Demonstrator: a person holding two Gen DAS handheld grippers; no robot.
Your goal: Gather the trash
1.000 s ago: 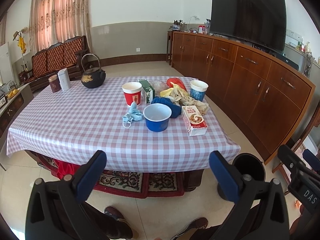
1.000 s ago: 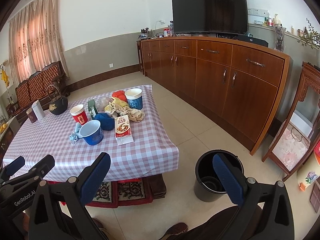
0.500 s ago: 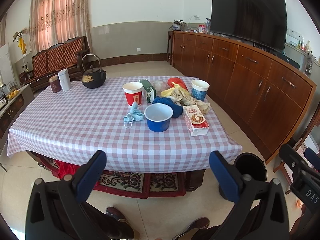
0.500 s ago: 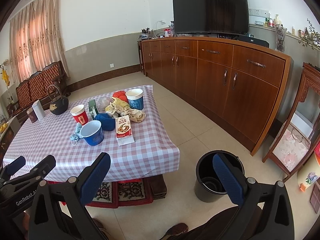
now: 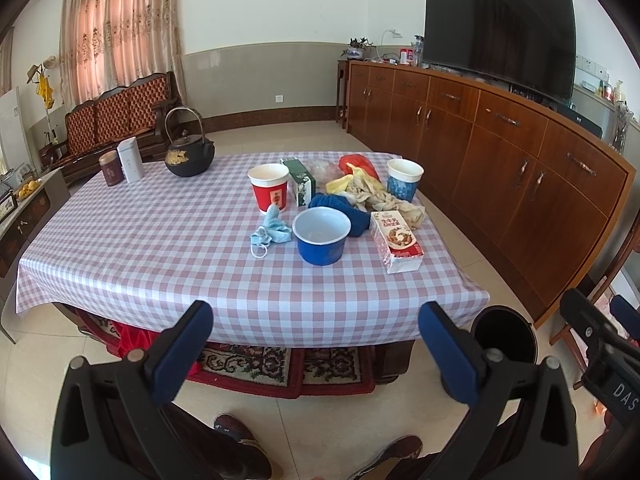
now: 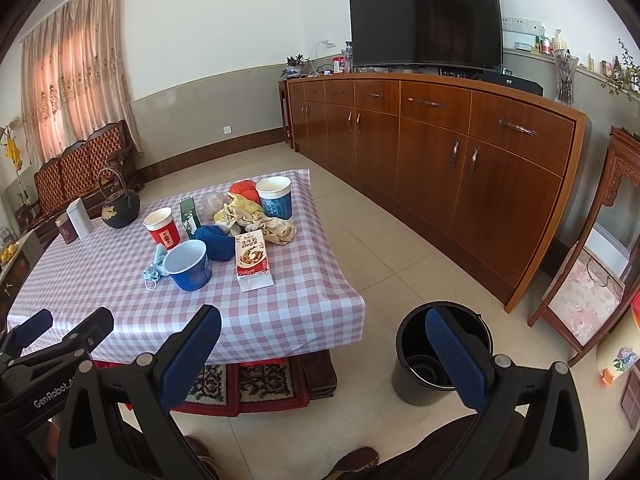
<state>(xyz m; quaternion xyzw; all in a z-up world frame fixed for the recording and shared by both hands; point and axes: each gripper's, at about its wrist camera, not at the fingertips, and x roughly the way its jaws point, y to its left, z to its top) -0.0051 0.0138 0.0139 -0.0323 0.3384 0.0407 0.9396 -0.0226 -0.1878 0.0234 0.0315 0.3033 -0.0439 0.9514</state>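
Trash clusters on the checked table (image 5: 160,248): a blue paper cup (image 5: 321,234), a red paper cup (image 5: 269,188), a second blue cup (image 5: 404,180), a milk carton (image 5: 395,241) lying flat, a green box (image 5: 299,182), a crumpled face mask (image 5: 271,232) and crumpled yellow wrappers (image 5: 372,192). A black bin (image 6: 440,354) stands on the floor right of the table. My left gripper (image 5: 316,344) hangs open before the table's near edge, holding nothing. My right gripper (image 6: 324,344) is open too, its right finger over the bin.
A black kettle (image 5: 188,152) and two tins (image 5: 122,164) stand at the table's far left. A long wooden sideboard (image 6: 460,144) with a TV (image 6: 424,16) lines the right wall. A sofa (image 5: 112,116) is behind. The person's shoes (image 5: 240,440) show below.
Both views have edged slightly closer to the table; the grippers stay open and nothing on the table has moved.
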